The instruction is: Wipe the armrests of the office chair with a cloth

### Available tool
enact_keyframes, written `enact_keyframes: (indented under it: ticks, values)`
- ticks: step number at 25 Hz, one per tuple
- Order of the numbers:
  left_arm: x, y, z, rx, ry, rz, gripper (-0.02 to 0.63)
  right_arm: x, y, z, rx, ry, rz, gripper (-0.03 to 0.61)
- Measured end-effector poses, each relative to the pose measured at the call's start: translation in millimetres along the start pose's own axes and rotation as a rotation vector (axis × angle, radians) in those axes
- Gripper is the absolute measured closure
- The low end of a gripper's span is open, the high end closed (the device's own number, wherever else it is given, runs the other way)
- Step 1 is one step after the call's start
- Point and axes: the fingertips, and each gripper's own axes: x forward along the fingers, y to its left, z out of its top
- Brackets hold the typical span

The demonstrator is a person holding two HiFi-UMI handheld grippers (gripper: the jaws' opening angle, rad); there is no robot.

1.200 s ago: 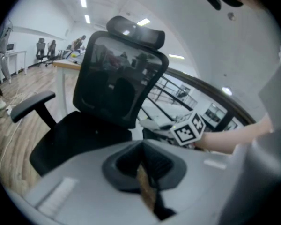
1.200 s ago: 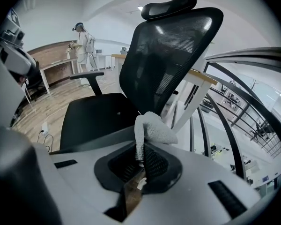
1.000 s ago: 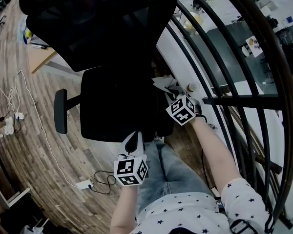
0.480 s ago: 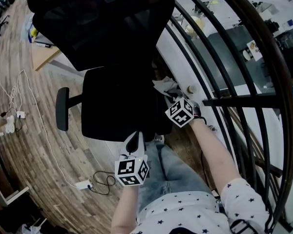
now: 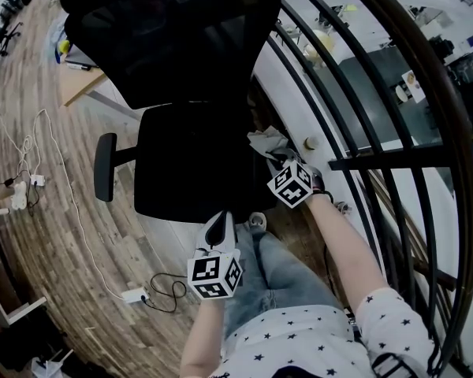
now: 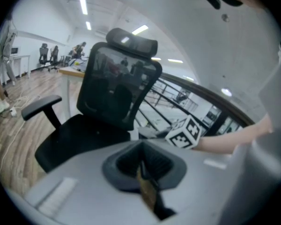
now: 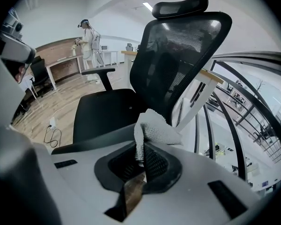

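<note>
The black mesh office chair (image 5: 191, 160) stands in front of me, its left armrest (image 5: 105, 166) sticking out over the floor. My right gripper (image 5: 277, 159) is shut on a grey cloth (image 5: 268, 142) at the seat's right side, where the right armrest is hidden beneath it. In the right gripper view the cloth (image 7: 152, 128) bunches up out of the right gripper (image 7: 141, 156), just above a dark armrest strip (image 7: 91, 145). My left gripper (image 5: 217, 228) hovers at the seat's front edge, shut and holding nothing. The left gripper (image 6: 141, 165) looks at the chair (image 6: 114, 95).
A black curved railing (image 5: 355, 164) runs close along the right of the chair. Cables and a power strip (image 5: 134, 296) lie on the wooden floor at left. A desk corner (image 5: 79, 89) sits behind the chair. The person's legs (image 5: 276, 266) are below the seat.
The head view has shifted a little, so the chair sits slightly further right. The right gripper with the cloth stays at the seat's right side. The left gripper has barely moved.
</note>
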Motion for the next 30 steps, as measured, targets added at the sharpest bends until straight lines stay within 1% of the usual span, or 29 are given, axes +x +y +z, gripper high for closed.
enact_keyframes:
  ticks: [8,14,21,30]
  values:
    - [-12.7,-4.8,0.3,0.0,-0.007,0.0,0.609,-11.4,18.6,-7.6,-0.013,0.013,0.012,0.549]
    - [-12.5,-4.4,-1.5,0.007,-0.001,-0.008,0.609,-14.3,29.6,-12.4,0.004,0.02,0.02,0.549]
    - [-14.6,-10.3,-0.4,0.023,-0.001,-0.032,0.609,-23.3,47.0,-19.2,0.002,0.021,0.029,0.549]
    - [-31.1,-9.1,-10.3,0.036,-0.002,-0.054,0.609,-33.3,70.9,-28.5,0.013,0.03,0.022,0.549]
